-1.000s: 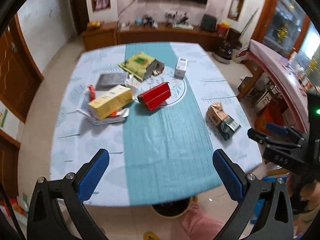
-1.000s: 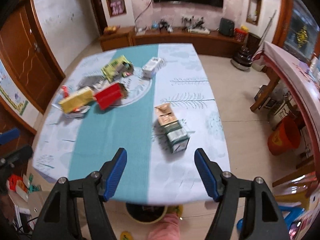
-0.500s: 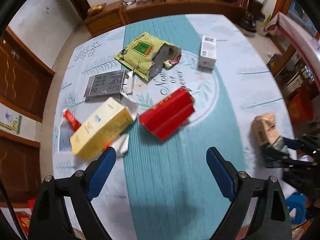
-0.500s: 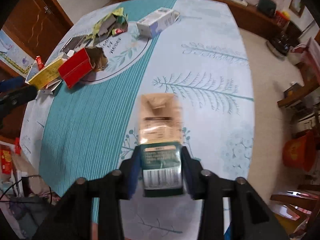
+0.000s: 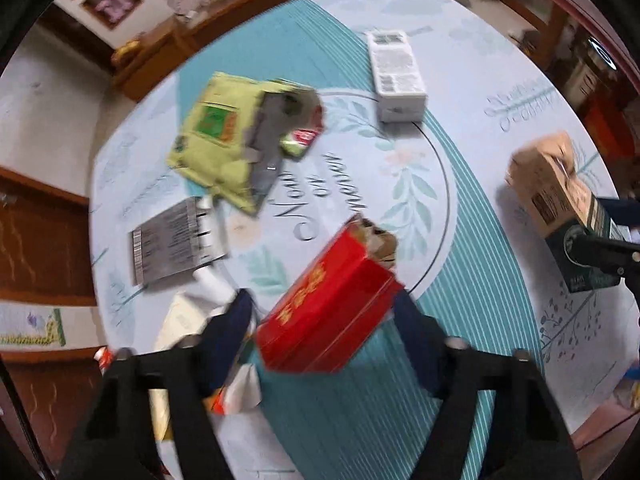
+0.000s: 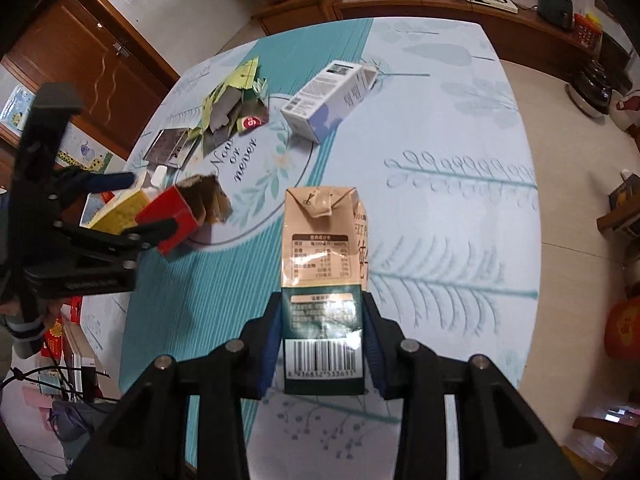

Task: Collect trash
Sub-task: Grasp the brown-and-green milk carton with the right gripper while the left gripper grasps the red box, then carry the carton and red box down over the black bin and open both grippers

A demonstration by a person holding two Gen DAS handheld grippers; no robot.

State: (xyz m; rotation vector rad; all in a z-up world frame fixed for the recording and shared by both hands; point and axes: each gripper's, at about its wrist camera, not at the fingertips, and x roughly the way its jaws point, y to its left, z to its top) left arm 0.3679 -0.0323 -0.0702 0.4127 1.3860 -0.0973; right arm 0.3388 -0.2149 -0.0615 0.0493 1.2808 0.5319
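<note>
Right tool (image 6: 323,354) pinches the green-and-tan drink carton (image 6: 322,280) at its barcode end, blue pads flat against both sides, carton pointing forward out of the jaws over the tabletop (image 6: 460,208). Left tool (image 5: 324,320) has its jaws either side of the red box (image 5: 326,310); they have just been closing in on it, box between the pads, but motion blur hides whether the pads press yet, so can't tell if it is gripped. Red box's torn open end faces away from the left tool. To the left of the left tool, touching the left finger area: yellow box (image 6: 120,210) with crumpled white paper (image 5: 240,388). Ahead of the left tool: grey foil sachet (image 5: 172,240), yellow-green torn pouch (image 5: 216,140), white carton (image 5: 396,76) lying on its side, farthest out. In the right wrist view the white carton lies ahead-left of the right tool, well apart.
</note>
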